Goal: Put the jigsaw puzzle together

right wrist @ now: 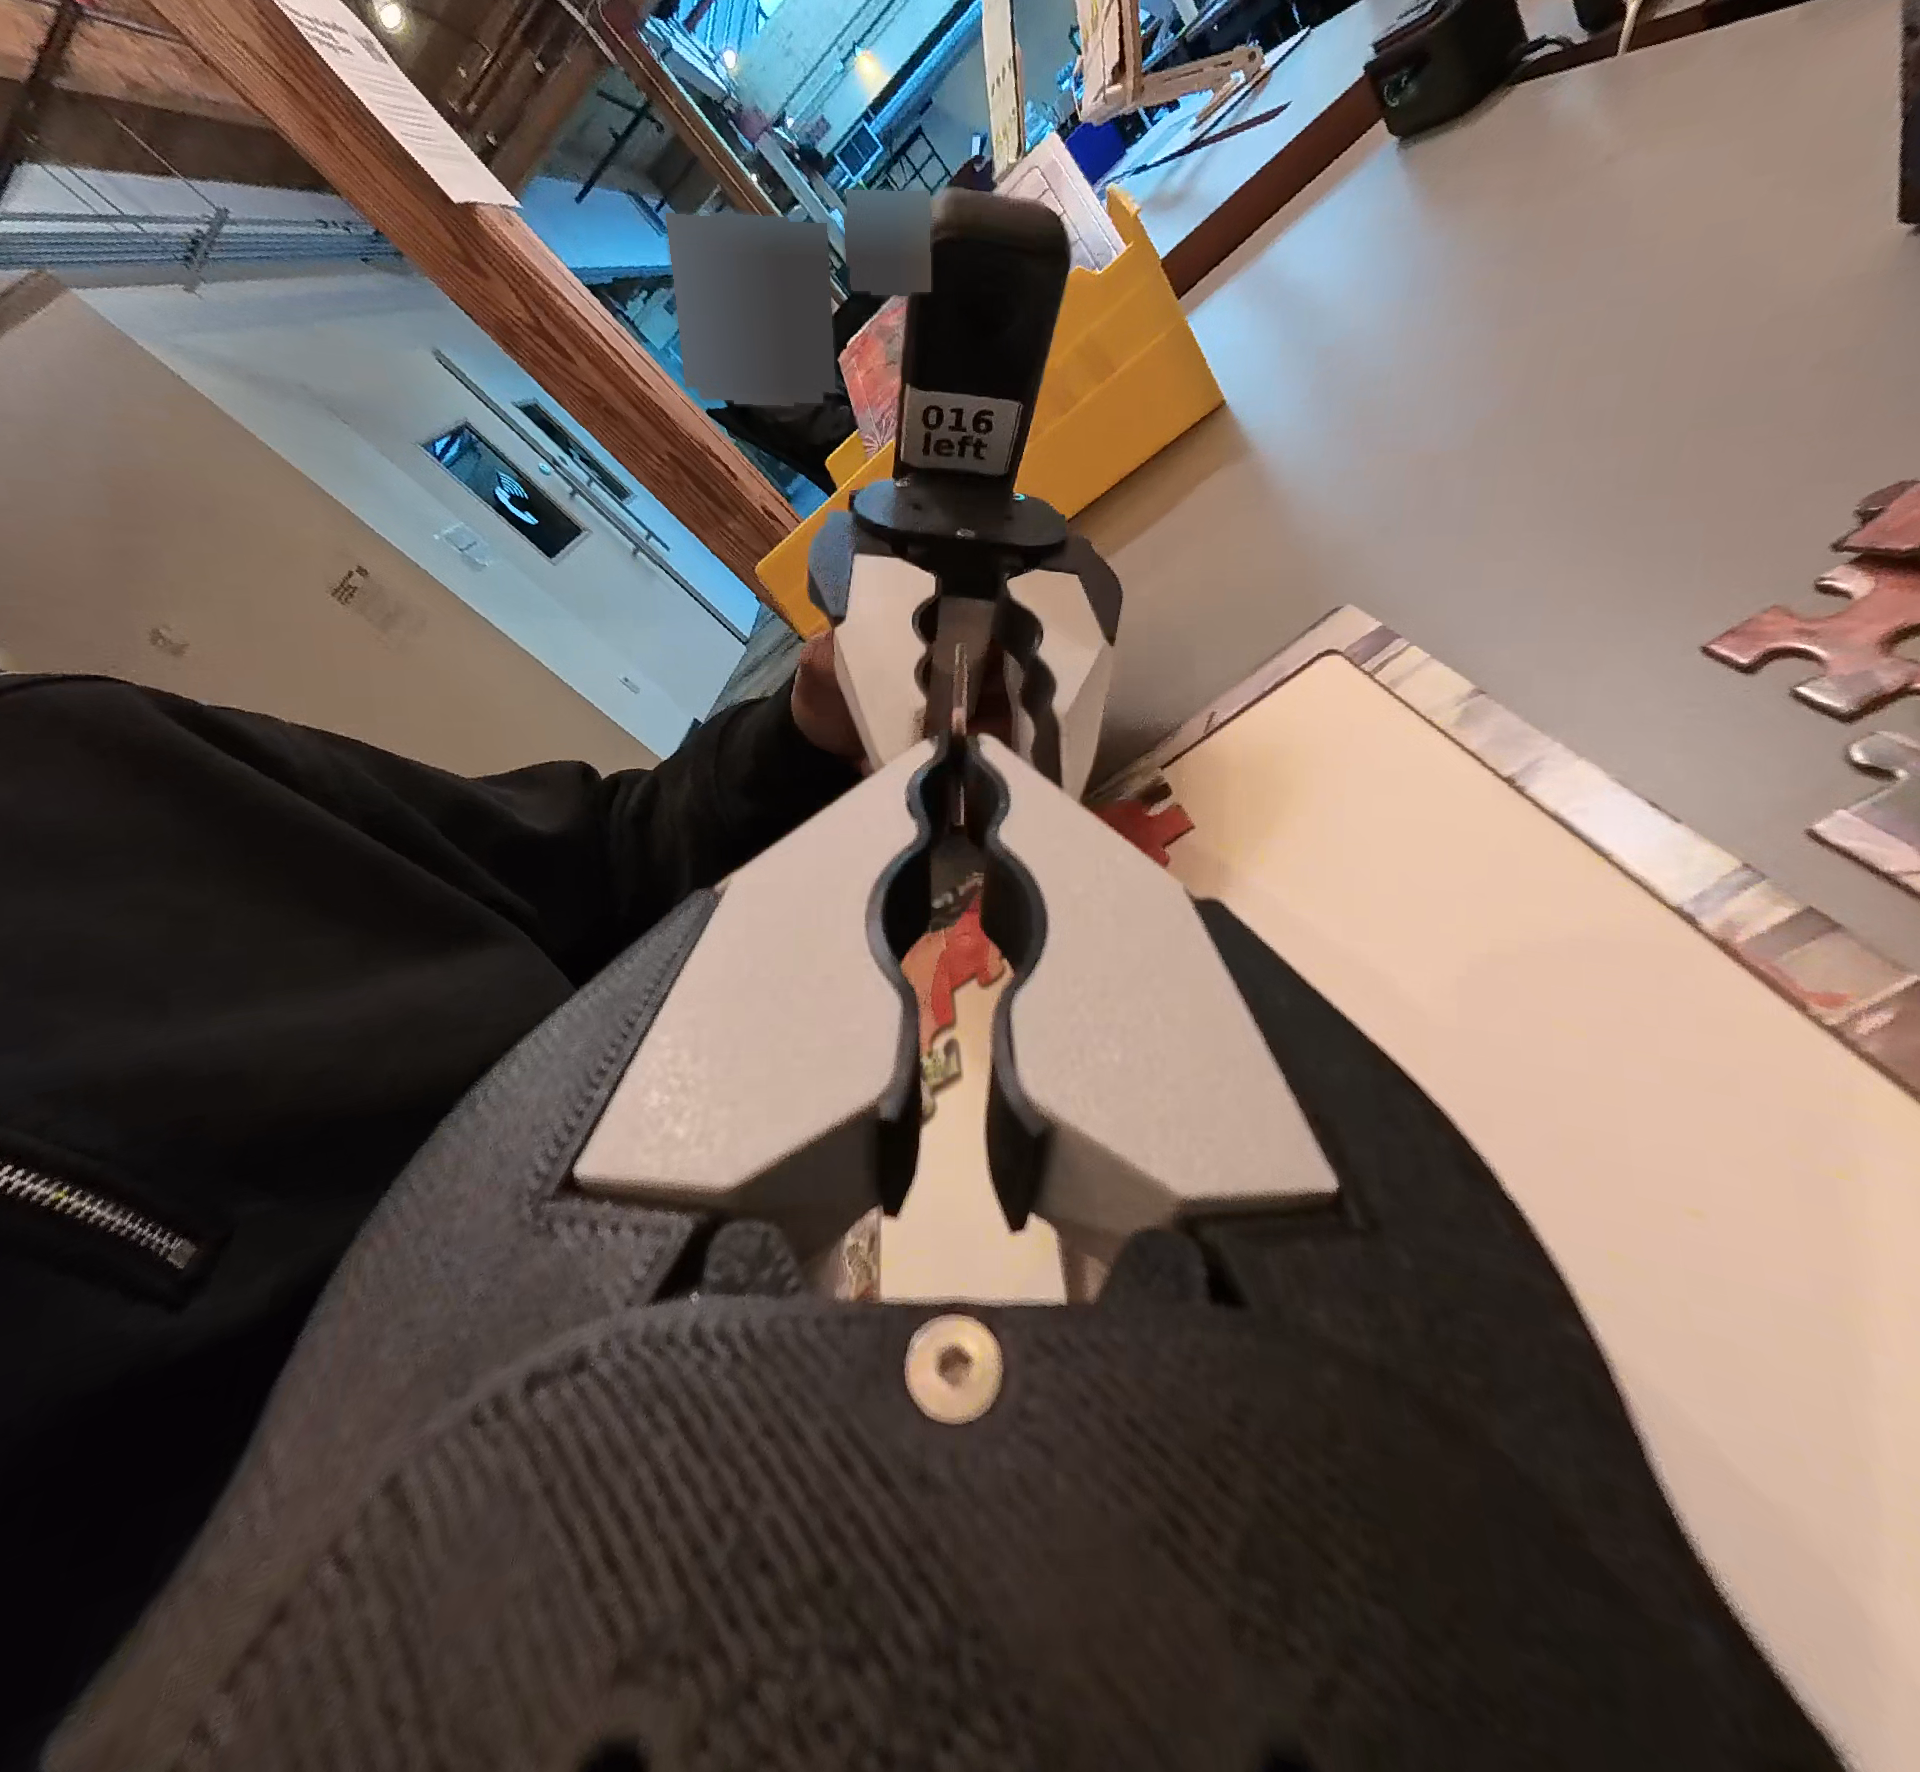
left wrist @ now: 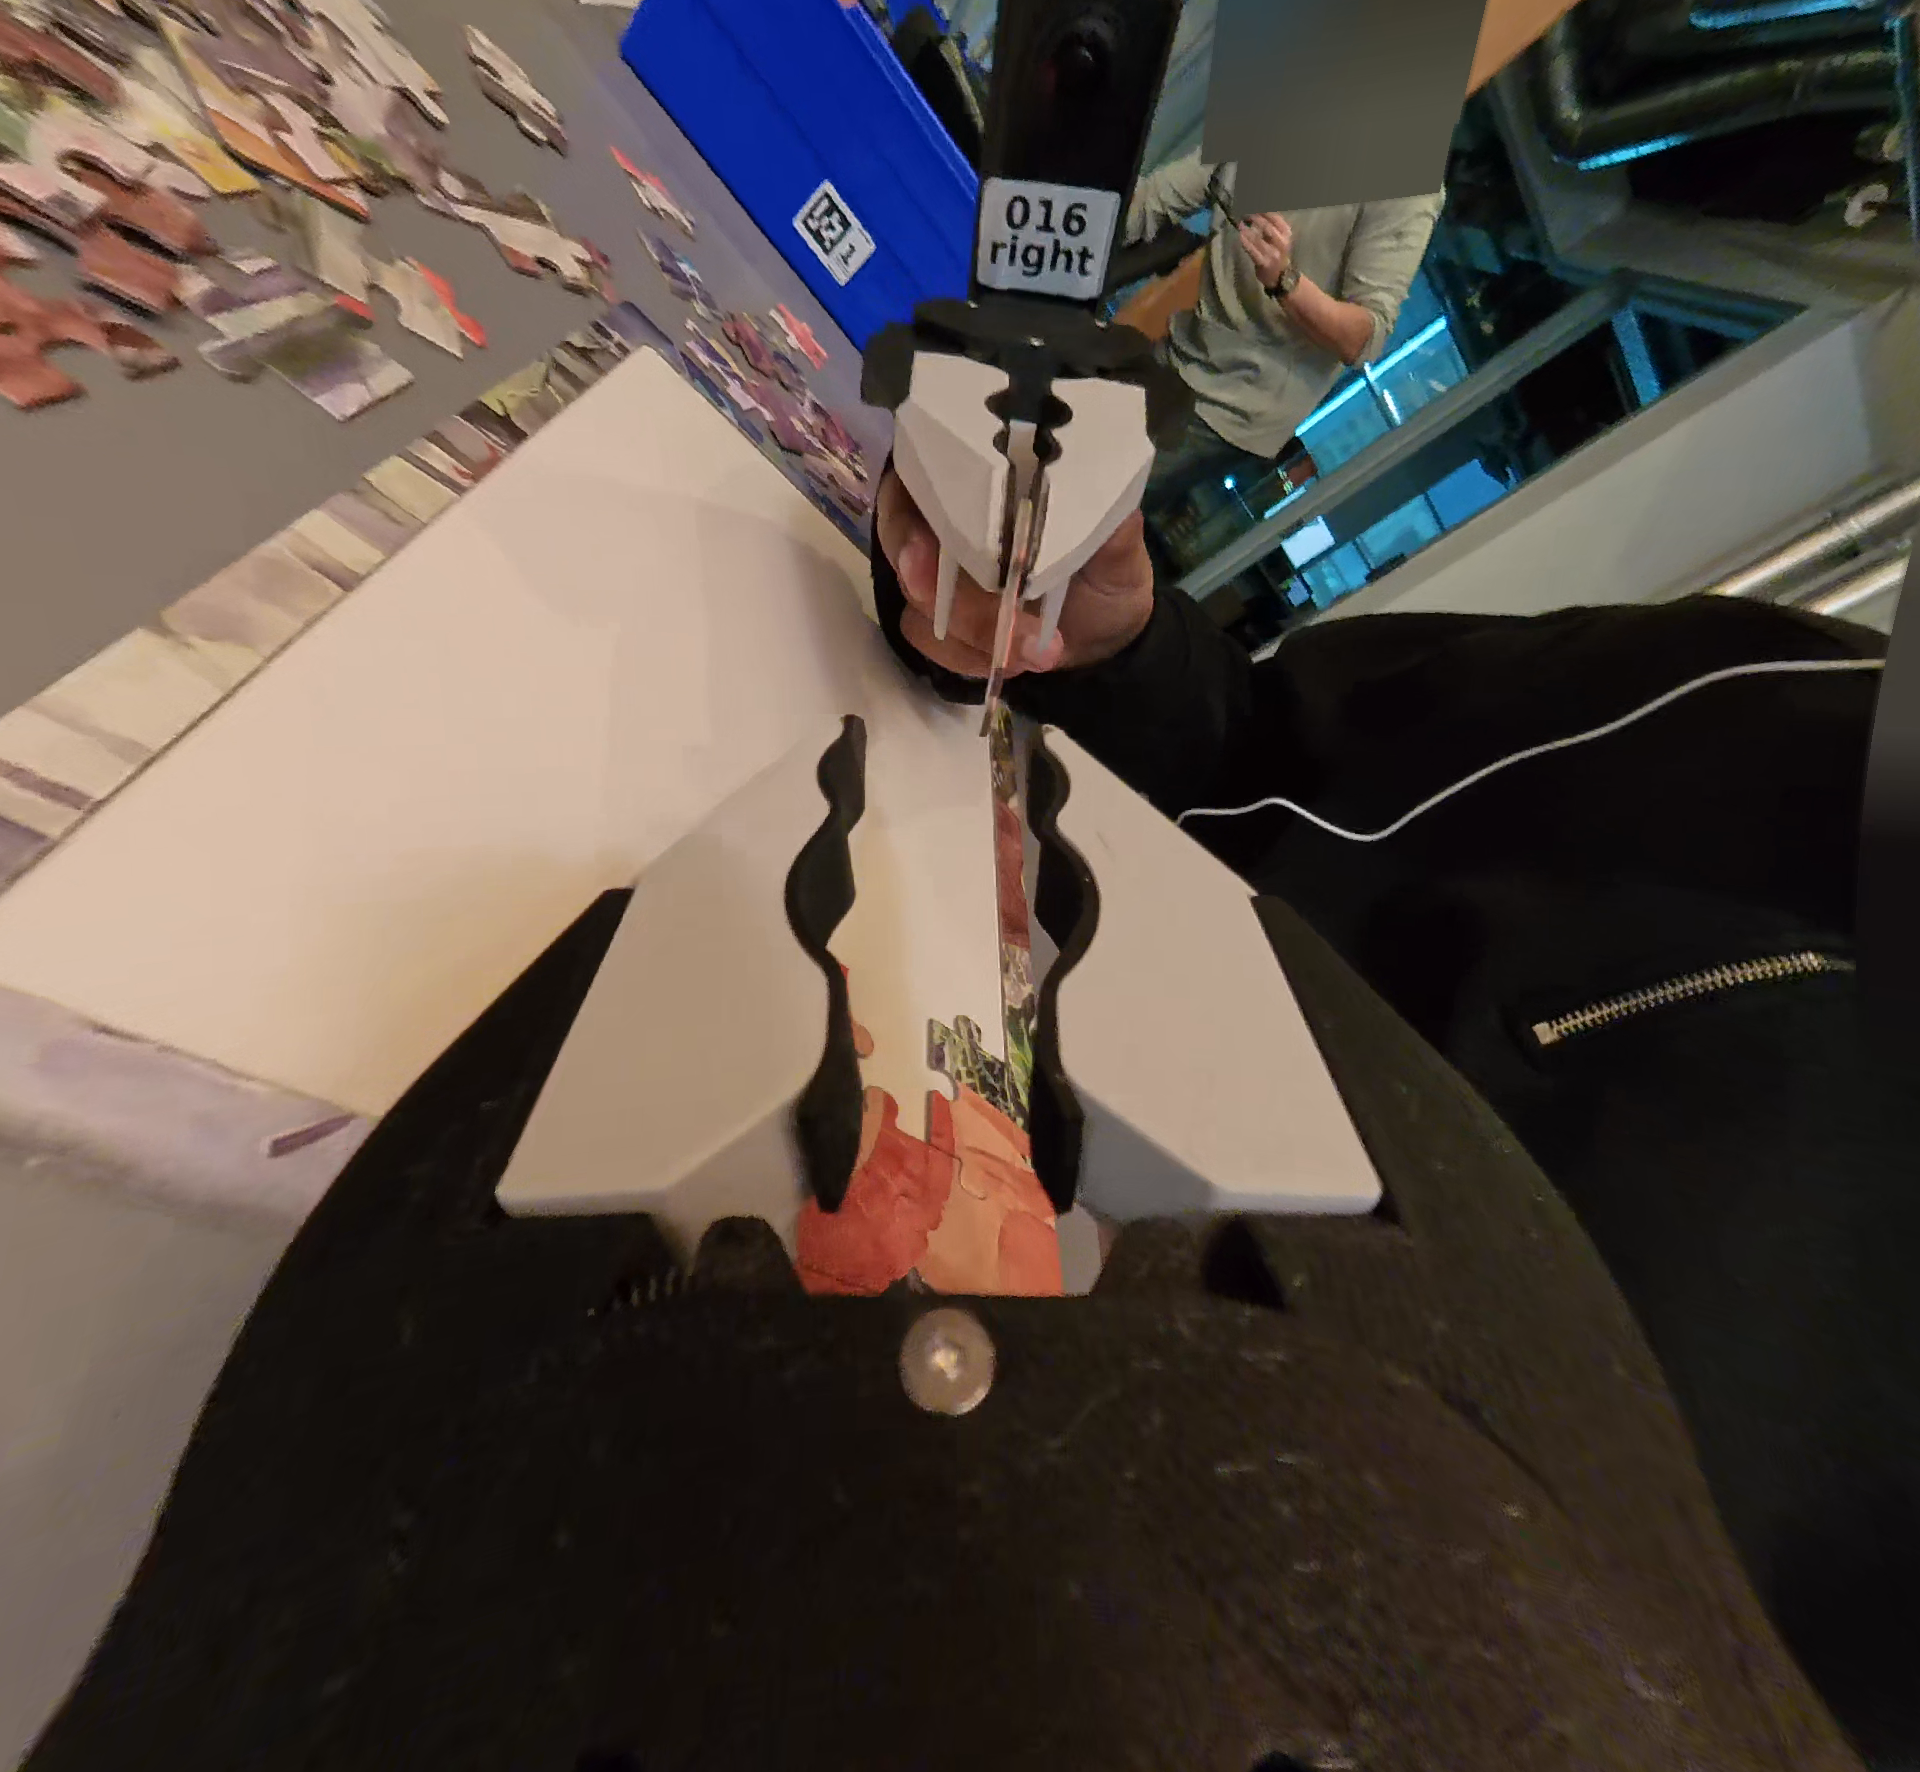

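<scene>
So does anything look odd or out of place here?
Yes. A joined strip of puzzle pieces is held on edge in the air between the two claws rather than lying flat on the white board. The right claw pinches one end; the left claw looks loosely closed around the other.

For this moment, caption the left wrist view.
Two grippers, left gripper and right gripper, face each other holding a puzzle piece edge-on above a white board.
</scene>
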A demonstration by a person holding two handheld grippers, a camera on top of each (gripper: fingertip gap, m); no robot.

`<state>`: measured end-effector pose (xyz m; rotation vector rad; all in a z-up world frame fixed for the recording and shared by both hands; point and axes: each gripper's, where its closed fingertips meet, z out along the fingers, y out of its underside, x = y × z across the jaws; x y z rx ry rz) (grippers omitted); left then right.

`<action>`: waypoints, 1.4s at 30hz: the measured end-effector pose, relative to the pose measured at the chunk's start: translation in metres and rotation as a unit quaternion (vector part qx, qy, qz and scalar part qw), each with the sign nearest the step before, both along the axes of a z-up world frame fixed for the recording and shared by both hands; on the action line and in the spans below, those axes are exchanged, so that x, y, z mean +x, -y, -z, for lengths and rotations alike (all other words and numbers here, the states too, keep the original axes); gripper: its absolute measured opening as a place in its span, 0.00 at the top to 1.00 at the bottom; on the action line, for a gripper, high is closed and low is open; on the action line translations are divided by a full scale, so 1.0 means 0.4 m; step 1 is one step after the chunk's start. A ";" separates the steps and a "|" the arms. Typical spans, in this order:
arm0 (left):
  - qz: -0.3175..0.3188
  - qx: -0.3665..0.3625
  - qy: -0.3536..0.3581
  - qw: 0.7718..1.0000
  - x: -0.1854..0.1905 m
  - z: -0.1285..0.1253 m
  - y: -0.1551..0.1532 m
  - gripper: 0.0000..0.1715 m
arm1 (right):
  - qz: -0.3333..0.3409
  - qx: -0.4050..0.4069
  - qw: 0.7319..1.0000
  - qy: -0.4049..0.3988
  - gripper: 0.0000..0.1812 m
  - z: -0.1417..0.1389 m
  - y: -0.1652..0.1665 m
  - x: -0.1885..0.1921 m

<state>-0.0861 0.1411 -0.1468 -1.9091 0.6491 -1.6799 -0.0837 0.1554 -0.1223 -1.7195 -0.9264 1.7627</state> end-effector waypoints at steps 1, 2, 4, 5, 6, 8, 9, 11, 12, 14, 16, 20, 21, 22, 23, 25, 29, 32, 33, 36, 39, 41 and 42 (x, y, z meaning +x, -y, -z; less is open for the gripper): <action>0.002 0.007 -0.002 1.000 0.005 -0.001 0.003 0.85 | -0.001 -0.002 1.000 -0.001 1.00 0.000 0.002 -0.002; 0.001 0.014 -0.004 1.000 0.006 -0.002 0.003 0.87 | -0.003 -0.005 1.000 -0.001 1.00 0.002 0.004 -0.004; -0.005 0.024 -0.003 1.000 0.003 -0.009 0.000 0.92 | -0.003 -0.008 1.000 -0.001 1.00 0.005 0.006 -0.007; -0.008 0.026 0.005 1.000 -0.001 -0.017 -0.001 0.96 | -0.002 -0.008 1.000 0.000 1.00 0.006 0.005 -0.008; -0.011 0.026 0.014 0.999 -0.006 -0.026 -0.004 0.99 | -0.001 -0.008 1.000 0.000 1.00 0.008 0.005 -0.009; -0.025 0.025 0.032 0.999 -0.020 -0.041 -0.015 1.00 | -0.006 -0.009 1.000 0.002 1.00 0.011 0.009 -0.011; -0.031 0.024 0.039 0.998 -0.026 -0.047 -0.019 1.00 | -0.010 -0.010 1.000 0.004 1.00 0.013 0.013 -0.012; -0.035 0.023 0.045 0.998 -0.032 -0.052 -0.023 1.00 | -0.018 -0.010 1.000 0.008 1.00 0.018 0.022 -0.017; -0.037 0.023 0.045 0.998 -0.033 -0.052 -0.024 1.00 | -0.023 -0.009 1.000 0.012 1.00 0.022 0.026 -0.018; -0.038 0.025 0.046 0.998 -0.034 -0.054 -0.024 1.00 | -0.029 -0.006 0.999 0.020 1.00 0.027 0.033 -0.021; -0.036 0.025 0.046 0.998 -0.033 -0.053 -0.023 1.00 | -0.034 -0.002 0.999 0.027 1.00 0.032 0.039 -0.022; -0.030 0.017 0.049 0.998 -0.030 -0.050 -0.021 1.00 | -0.049 0.000 0.998 0.048 1.00 0.047 0.052 -0.024; -0.028 0.014 0.050 0.998 -0.029 -0.049 -0.020 1.00 | -0.056 -0.004 0.997 0.057 1.00 0.053 0.059 -0.025; -0.025 0.012 0.049 0.998 -0.026 -0.047 -0.017 1.00 | -0.065 -0.010 0.996 0.067 1.00 0.060 0.066 -0.026; -0.021 0.011 0.046 0.999 -0.023 -0.044 -0.015 1.00 | -0.072 -0.016 0.994 0.077 1.00 0.067 0.072 -0.026; -0.018 0.008 0.044 0.999 -0.019 -0.041 -0.013 1.00 | -0.075 -0.025 0.994 0.082 1.00 0.071 0.076 -0.027; -0.014 -0.003 0.058 0.998 -0.021 -0.046 -0.012 0.91 | -0.060 -0.045 0.996 0.057 1.00 0.052 0.057 -0.021; -0.012 -0.007 0.055 0.998 -0.019 -0.041 -0.011 0.90 | -0.047 -0.048 0.997 0.048 1.00 0.044 0.042 -0.015; -0.012 -0.006 0.052 0.999 -0.017 -0.038 -0.011 0.91 | -0.046 -0.049 0.997 0.046 1.00 0.043 0.041 -0.015; -0.015 0.003 0.044 0.999 -0.016 -0.036 -0.012 0.99 | -0.051 -0.042 0.997 0.052 1.00 0.048 0.050 -0.021; -0.018 0.005 0.044 0.999 -0.019 -0.039 -0.014 1.00 | -0.053 -0.023 0.996 0.064 1.00 0.057 0.058 -0.026; -0.022 0.007 0.042 0.999 -0.021 -0.039 -0.016 1.00 | -0.056 -0.006 0.996 0.072 0.96 0.060 0.059 -0.023; -0.025 0.008 0.041 0.999 -0.024 -0.039 -0.018 1.00 | -0.054 0.007 0.996 0.077 0.91 0.060 0.055 -0.019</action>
